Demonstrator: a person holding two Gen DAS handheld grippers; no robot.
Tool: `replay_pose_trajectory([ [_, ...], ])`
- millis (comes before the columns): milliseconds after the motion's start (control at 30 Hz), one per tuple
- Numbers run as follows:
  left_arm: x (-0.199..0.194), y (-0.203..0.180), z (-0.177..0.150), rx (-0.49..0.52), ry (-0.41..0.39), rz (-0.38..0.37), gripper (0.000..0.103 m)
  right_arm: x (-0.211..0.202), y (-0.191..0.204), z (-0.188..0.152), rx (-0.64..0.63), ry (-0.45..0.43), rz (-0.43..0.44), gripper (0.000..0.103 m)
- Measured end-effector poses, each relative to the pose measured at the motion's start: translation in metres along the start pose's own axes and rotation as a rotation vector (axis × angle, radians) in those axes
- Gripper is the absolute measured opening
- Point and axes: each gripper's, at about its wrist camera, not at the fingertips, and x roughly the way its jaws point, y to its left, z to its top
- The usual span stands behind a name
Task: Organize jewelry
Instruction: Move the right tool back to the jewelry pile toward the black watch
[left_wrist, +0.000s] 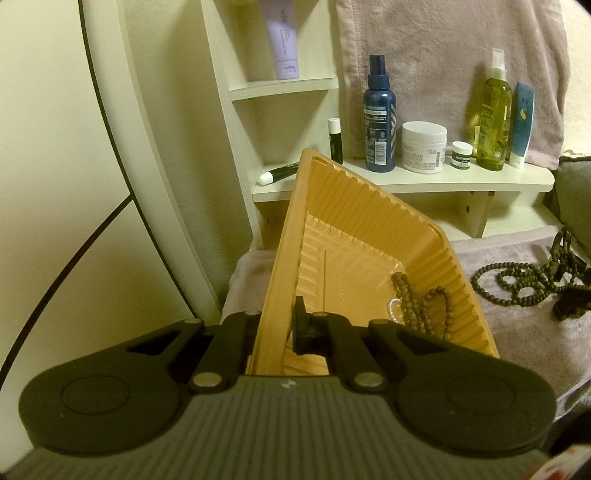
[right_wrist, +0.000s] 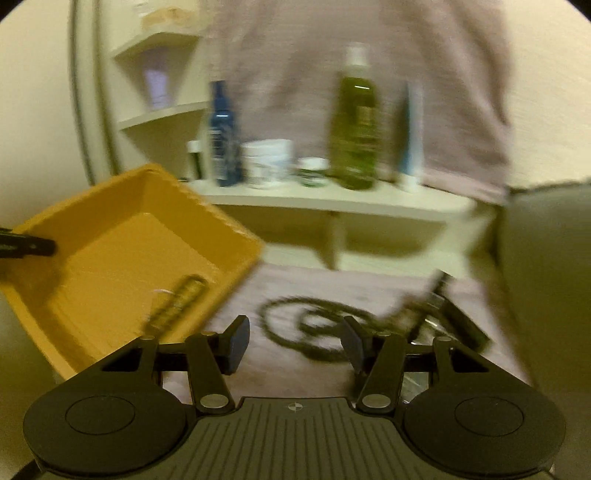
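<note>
The left hand-held gripper (left_wrist: 275, 325) is clamped tight and angled downward; the right hand-held gripper (right_wrist: 295, 341) stands parted and empty.

Orange tray, brown beads

My black fingers (left_wrist: 297, 325) pinch the ribbed orange tray (left_wrist: 369, 229); brown beads (left_wrist: 424, 306) inside, more brown beads (left_wrist: 517, 284) on the mauve towel (left_wrist: 517, 332).

On the shelf (left_wrist: 406, 182) stand two spray bottles, two jars and one blue tube. Below it, one orange tray (left_wrist: 354, 218) holds two bead strands.
</note>
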Motion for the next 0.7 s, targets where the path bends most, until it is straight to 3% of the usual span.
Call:
replay_pose_trajectory([
  [267,0.0,-0.002,0.001,0.007,-0.003,0.004,0.004,-0.007,-0.037,-0.021,0.021,0.04,-0.103,0.055],
  [500,0.0,-0.002,0.002,0.01,-0.002,0.006,0.004,0.003,-0.033,-0.035,-0.093,0.091,-0.133,0.054],
  [533,0.0,-0.002,0.002,0.009,-0.002,0.005,0.004,0.006,-0.031,-0.038,-0.113,0.096,-0.135,0.052],
  [600,0.0,-0.002,0.002,0.009,-0.002,0.005,0.004,0.011,-0.027,-0.042,-0.155,0.111,-0.138,0.037],
  [700,0.0,-0.002,0.002,0.01,-0.001,0.005,0.004,0.018,-0.021,-0.047,-0.215,0.125,-0.16,0.032],
])
